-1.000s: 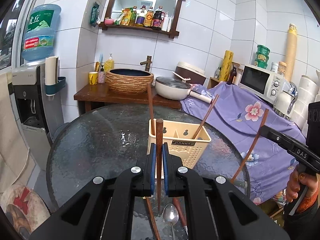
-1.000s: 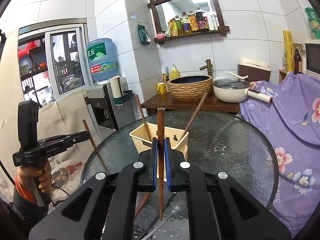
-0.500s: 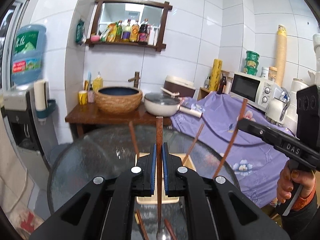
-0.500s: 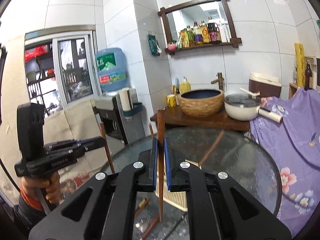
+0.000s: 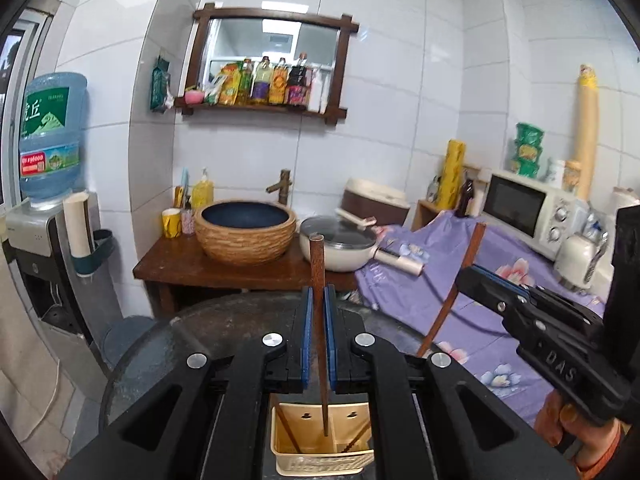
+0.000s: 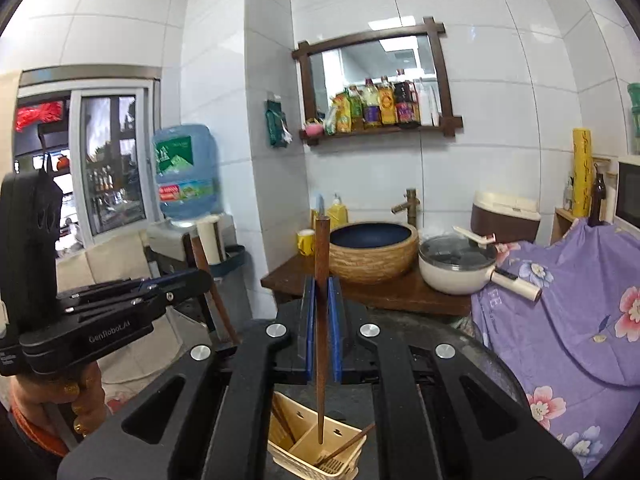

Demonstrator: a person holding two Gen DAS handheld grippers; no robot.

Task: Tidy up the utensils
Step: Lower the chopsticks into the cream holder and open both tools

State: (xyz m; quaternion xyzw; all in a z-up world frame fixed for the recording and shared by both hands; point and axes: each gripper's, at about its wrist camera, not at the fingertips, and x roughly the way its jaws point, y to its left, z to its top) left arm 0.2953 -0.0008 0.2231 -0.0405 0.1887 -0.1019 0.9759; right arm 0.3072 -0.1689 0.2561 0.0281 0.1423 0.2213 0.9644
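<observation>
1. Both grippers have risen since a second ago; the cream utensil basket [image 5: 320, 436] now sits low in both views, directly beneath them.
2. The left gripper [image 5: 319, 336] stays clamped on an upright wooden chopstick [image 5: 318, 320], tip over the basket. The right gripper [image 6: 322, 328] likewise pinches its own chopstick [image 6: 321, 320].
3. The basket stands on a round glass table [image 5: 160, 360]; a white-tiled wall, woven basin [image 5: 246, 230] and purple floral cloth [image 6: 560, 320] lie beyond.
4. The gripper bodies hide most of the table.

bright even indoor light, fisheye bending at edges, slight blur
</observation>
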